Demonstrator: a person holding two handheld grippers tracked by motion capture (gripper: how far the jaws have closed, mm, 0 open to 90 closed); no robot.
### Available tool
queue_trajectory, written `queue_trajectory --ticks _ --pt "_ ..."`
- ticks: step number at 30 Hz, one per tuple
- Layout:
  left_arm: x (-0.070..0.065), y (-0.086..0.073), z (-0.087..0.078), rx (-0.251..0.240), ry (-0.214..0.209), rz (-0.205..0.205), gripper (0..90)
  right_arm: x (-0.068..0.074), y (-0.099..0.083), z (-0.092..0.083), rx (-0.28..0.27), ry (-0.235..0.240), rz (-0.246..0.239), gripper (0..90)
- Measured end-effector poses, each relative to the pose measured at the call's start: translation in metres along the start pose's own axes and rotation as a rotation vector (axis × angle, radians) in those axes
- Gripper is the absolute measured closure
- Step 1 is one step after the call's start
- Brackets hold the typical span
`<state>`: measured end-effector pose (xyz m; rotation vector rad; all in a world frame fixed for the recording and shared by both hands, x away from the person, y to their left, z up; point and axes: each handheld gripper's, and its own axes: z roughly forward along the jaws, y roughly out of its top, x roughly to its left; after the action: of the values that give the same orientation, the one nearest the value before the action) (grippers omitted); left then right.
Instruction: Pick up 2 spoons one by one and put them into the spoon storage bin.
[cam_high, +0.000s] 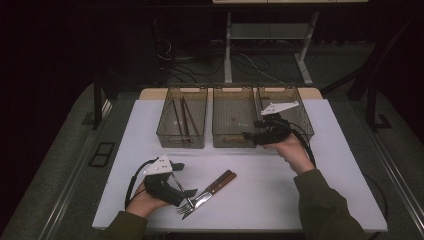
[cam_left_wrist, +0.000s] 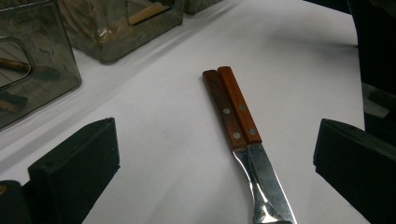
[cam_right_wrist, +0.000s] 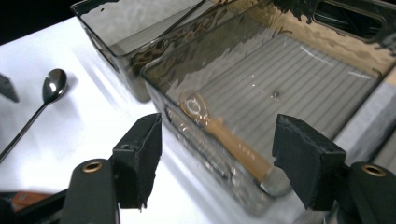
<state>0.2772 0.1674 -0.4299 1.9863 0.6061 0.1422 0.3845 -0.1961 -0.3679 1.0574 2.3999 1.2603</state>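
Note:
A fork and a knife with brown wooden handles (cam_high: 222, 181) lie side by side on the white table (cam_high: 280, 200) at the front. In the left gripper view the two handles (cam_left_wrist: 231, 109) lie on the table between the jaws, untouched. My left gripper (cam_high: 184, 181) (cam_left_wrist: 215, 128) stands open over them. My right gripper (cam_high: 248, 135) (cam_right_wrist: 217, 126) is open at the front wall of the middle bin (cam_high: 232, 144). A pale wooden spoon (cam_right_wrist: 224, 135) lies inside that bin (cam_right_wrist: 299, 70) against its near wall, beyond the jaws and free of them.
Three smoky clear bins stand in a row at the back. The left bin (cam_high: 181, 144) holds long thin sticks, and the right bin (cam_high: 302, 117) is behind my right hand. A metal spoon (cam_right_wrist: 53, 86) lies on the table near my left gripper.

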Motion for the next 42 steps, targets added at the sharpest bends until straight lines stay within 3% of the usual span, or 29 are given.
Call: queue_trajectory --ticks 5,10,18,24,29,35,42 --pt "0.001 0.0 -0.003 -0.005 0.008 -0.003 4.6 0.0 -0.019 -0.015 -0.024 0.001 0.022 30.9" --pt "0.004 -0.001 -0.008 -0.01 0.023 -0.01 16.5 0.0 -0.041 -0.029 -0.044 -0.024 0.041 26.5" --pt "0.01 -0.004 -0.019 0.001 0.029 -0.009 50.6 0.0 -0.074 -0.049 -0.077 -0.041 0.041 19.6" --pt "0.014 -0.004 -0.023 0.016 0.055 -0.017 65.8 0.007 -0.1 -0.06 -0.066 -0.038 0.026 19.1" --pt "0.02 -0.007 -0.025 0.042 0.098 -0.027 63.0 0.011 -0.12 -0.068 -0.055 -0.033 0.011 18.7" --pt "0.025 -0.006 -0.027 0.046 0.128 -0.041 54.6 0.013 -0.141 -0.074 -0.05 -0.072 0.004 18.1" --pt "0.031 -0.004 -0.029 0.048 0.167 -0.026 47.7 0.017 -0.153 -0.077 -0.036 -0.071 0.011 18.1"
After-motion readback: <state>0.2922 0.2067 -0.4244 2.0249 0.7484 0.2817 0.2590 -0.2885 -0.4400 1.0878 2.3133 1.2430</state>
